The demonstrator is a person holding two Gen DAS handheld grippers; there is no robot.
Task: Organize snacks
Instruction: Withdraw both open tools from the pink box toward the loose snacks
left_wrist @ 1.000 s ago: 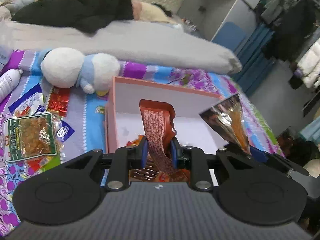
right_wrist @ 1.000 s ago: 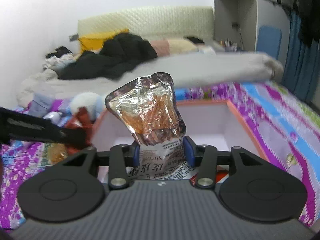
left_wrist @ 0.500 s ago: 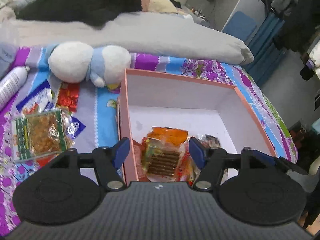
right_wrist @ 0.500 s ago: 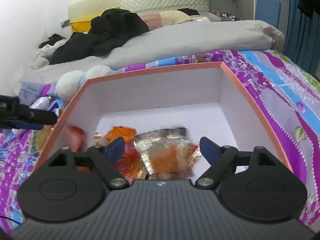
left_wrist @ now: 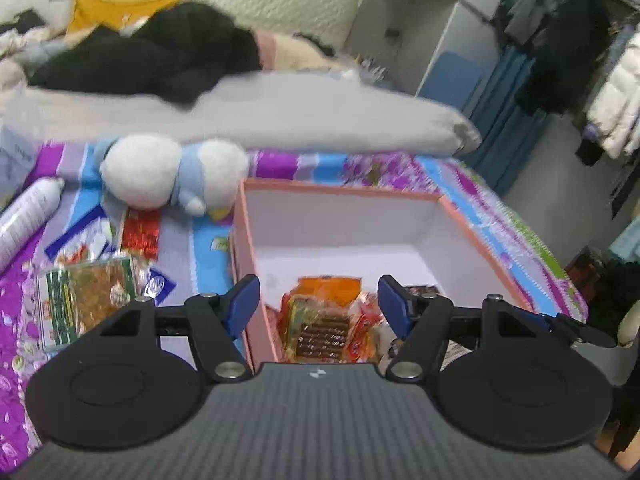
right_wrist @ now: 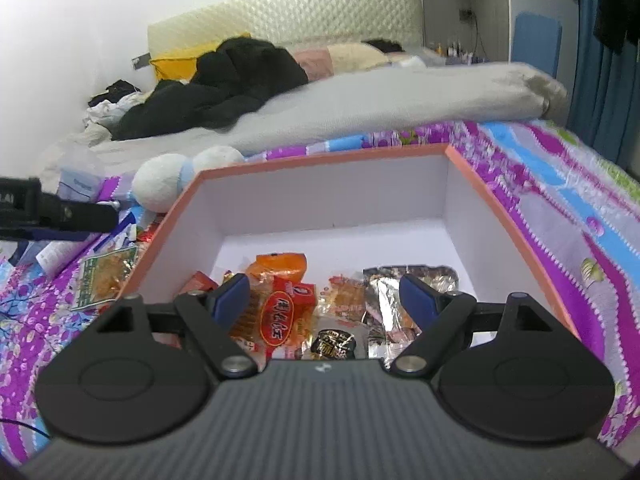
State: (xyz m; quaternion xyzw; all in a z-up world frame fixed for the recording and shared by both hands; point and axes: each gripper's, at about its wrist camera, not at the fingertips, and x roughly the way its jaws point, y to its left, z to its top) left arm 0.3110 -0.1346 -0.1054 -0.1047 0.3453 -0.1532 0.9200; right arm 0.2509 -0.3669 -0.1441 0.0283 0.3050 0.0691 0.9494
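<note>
Orange-rimmed box already holds several snacks, both grippers' fingers having just spread apart and empty – next, I judge, the left gripper fetches the packets lying on the bed beside it.

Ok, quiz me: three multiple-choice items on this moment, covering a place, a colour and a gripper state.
1. Where does the green-edged snack packet lie?
A. in the box
B. on the bedspread, left of the box
C. on the grey duvet

2. What colour is the rim of the box?
A. orange-pink
B. green
C. black

3. How is the right gripper?
A. shut on a packet
B. shut, empty
C. open, empty

Answers: 1 B, it lies outside the left wall; 2 A, the top edge shows it; 3 C, its blue pads stand apart above the dropped packets.
</note>
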